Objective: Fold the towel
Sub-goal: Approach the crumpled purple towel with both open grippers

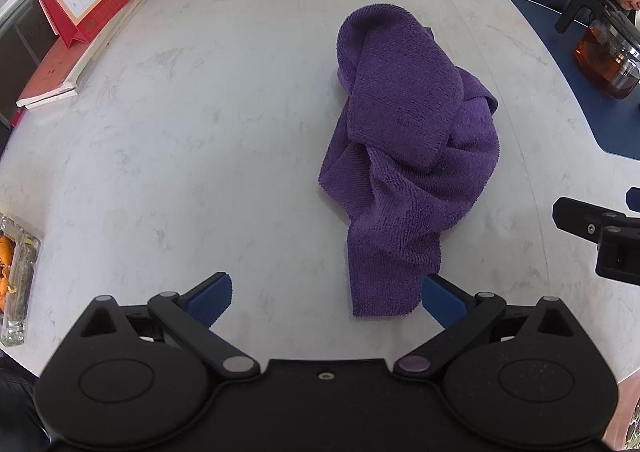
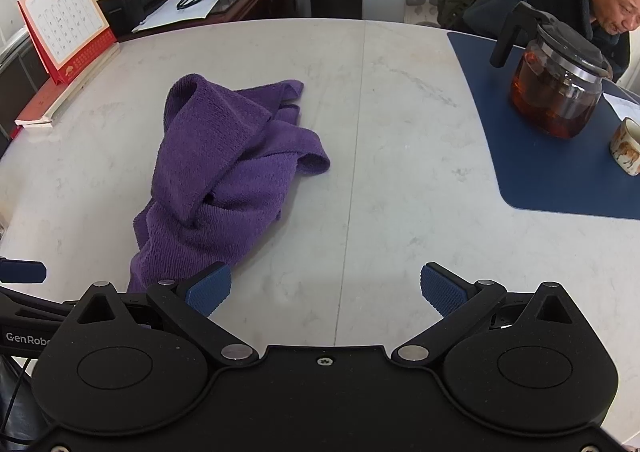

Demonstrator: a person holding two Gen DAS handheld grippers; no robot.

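You are holding the left gripper (image 1: 326, 298) with its blue ribbed pads spread wide and grasping nothing, low over the near tail of the crumpled purple terry towel (image 1: 404, 156); that tail is lying just beside its right-hand pad, which suggests you are lining up to take a corner. You are keeping the right gripper (image 2: 325, 290) likewise released and empty, over bare tabletop, with the towel's near edge just beside its left-hand pad. The towel is sitting in a twisted heap near the middle of the pale marbled tabletop (image 2: 400, 172), with no fold begun; it will need spreading flat first, in my judgement. A seam is running across the tabletop to the right of the towel. On the far left a red-based desk calendar (image 2: 64, 28) is standing on a red book. At the right a dark blue mat (image 2: 532, 172) is carrying a glass teapot of amber tea (image 2: 554, 92) and a small patterned cup (image 2: 628, 152), well apart from the towel. A seated person is leaning in behind the teapot, and a cluttered desk is standing beyond the table.
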